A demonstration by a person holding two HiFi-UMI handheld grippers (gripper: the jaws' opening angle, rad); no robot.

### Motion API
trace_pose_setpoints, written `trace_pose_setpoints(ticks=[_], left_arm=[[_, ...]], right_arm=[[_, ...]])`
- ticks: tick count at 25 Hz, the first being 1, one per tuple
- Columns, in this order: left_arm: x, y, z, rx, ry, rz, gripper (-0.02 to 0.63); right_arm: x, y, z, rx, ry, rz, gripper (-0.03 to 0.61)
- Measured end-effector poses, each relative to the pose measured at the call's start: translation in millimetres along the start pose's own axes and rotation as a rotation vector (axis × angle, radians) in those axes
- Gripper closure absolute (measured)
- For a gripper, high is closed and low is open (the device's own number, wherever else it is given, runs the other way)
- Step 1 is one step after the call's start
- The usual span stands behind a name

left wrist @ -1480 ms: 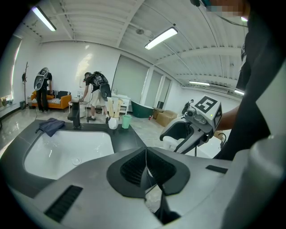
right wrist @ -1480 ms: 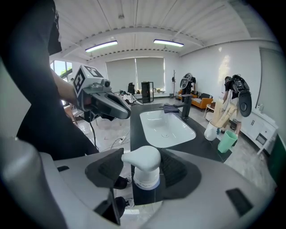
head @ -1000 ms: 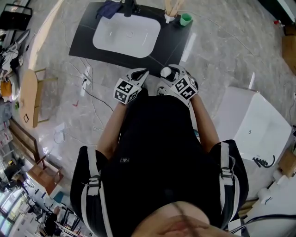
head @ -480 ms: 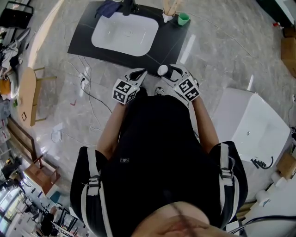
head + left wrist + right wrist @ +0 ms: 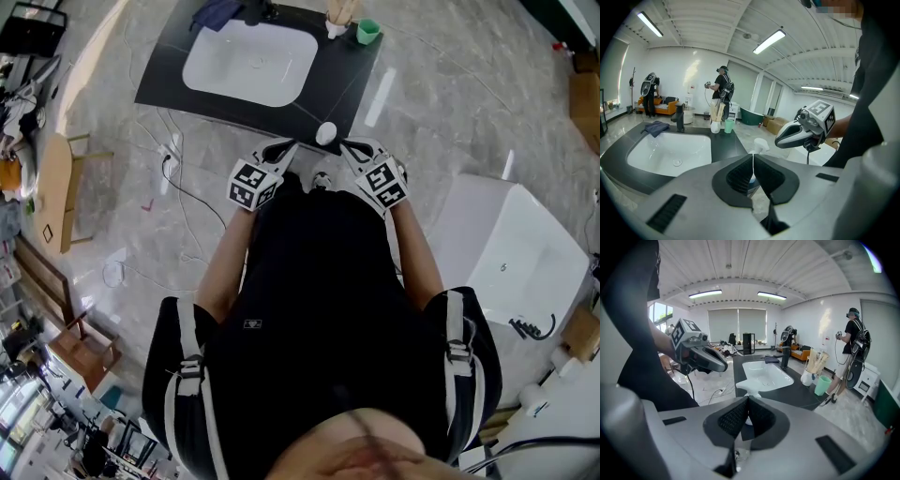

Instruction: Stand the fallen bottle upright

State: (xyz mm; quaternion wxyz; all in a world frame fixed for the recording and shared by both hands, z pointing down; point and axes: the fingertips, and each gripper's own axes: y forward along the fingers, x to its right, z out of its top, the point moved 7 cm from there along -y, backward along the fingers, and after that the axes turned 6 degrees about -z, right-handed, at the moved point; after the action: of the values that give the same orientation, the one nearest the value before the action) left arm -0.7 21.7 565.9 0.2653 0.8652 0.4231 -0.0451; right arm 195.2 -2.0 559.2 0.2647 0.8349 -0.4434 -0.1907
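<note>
A white spray bottle [image 5: 325, 133] stands upright at the front right corner of the black counter [image 5: 169, 80]; its base is hidden. In the head view my right gripper [image 5: 348, 144] is just right of the bottle's head and clear of it, and my left gripper [image 5: 287, 146] is a little to its left. Through the left gripper view the bottle [image 5: 759, 144] rises behind my shut left gripper [image 5: 752, 161], with the right gripper [image 5: 779, 142] beside it. In the right gripper view the bottle [image 5: 749, 389] shows beyond my shut, empty right gripper [image 5: 747, 404].
A white sink [image 5: 248, 61] is set in the counter, with a black faucet [image 5: 253, 11], a dark cloth [image 5: 217, 13], a white holder of sticks [image 5: 336, 23] and a green cup [image 5: 367, 31] at its back. A white tub [image 5: 511, 253] stands at right. Cables [image 5: 178, 178] cross the marble floor.
The bottle's head was right against the right gripper's open jaws; now that gripper is shut and sits apart from the bottle. Both grippers have edged towards the counter.
</note>
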Motion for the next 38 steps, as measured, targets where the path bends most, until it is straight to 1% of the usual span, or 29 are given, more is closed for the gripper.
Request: trace_pose_setpoints(ticks=[5, 13, 24, 38], left_arm=[[7, -2, -7, -0.002, -0.007, 0.004, 0.597], [15, -2, -12, 0.005, -0.012, 0.01, 0.597], [21, 2, -11, 0.015, -0.01, 0.023, 0.597], [15, -8, -14, 0.008, -0.025, 0.055, 0.597]], right_arm=[[-7, -3, -8, -0.026, -0.017, -0.008, 0.518], [-6, -7, -16, -0.029, 0.005, -0.015, 0.518], [-6, -10, -28, -0.047, 0.011, 0.004, 0.518], [-7, 4, -19, -0.045, -0.017, 0.044, 0.518]])
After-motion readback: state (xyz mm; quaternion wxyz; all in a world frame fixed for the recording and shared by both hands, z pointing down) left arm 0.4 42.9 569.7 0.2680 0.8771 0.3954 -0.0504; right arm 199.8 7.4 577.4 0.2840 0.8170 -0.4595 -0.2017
